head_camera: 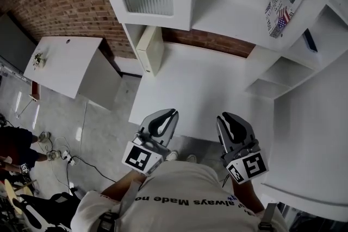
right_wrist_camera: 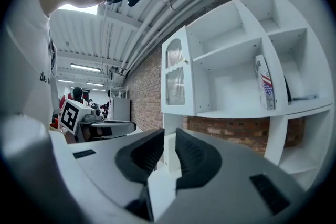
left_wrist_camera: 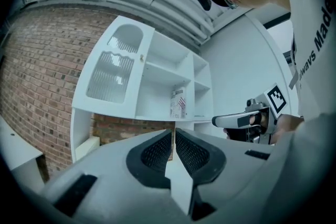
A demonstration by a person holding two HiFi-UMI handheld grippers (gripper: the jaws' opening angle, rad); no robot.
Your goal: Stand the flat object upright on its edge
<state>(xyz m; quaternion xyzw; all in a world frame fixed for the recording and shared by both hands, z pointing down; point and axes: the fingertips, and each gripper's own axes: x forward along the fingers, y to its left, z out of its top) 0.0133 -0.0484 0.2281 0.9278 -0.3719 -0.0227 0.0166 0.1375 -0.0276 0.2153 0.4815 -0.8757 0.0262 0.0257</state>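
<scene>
One flag-printed book (head_camera: 283, 5) stands on its edge in an upper compartment of the white shelf unit (head_camera: 228, 16), well apart from both grippers. Above the white desk's (head_camera: 206, 84) near edge, the left gripper (head_camera: 169, 115) is clenched on nothing. The right gripper (head_camera: 225, 118) is empty, its jaws a slit apart.

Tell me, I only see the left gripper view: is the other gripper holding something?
Observer: No. Its own view shows the right gripper with fingers slightly apart, nothing between them.
Operator: Are we near the cream slab?
Observer: Not yet. Head view: the left gripper and the right hover by the desk's near edge; the slab stands at its far left corner.
Operator: Anything beside the flag book?
Observer: A dark thin thing lies in the next compartment to its right.
</scene>
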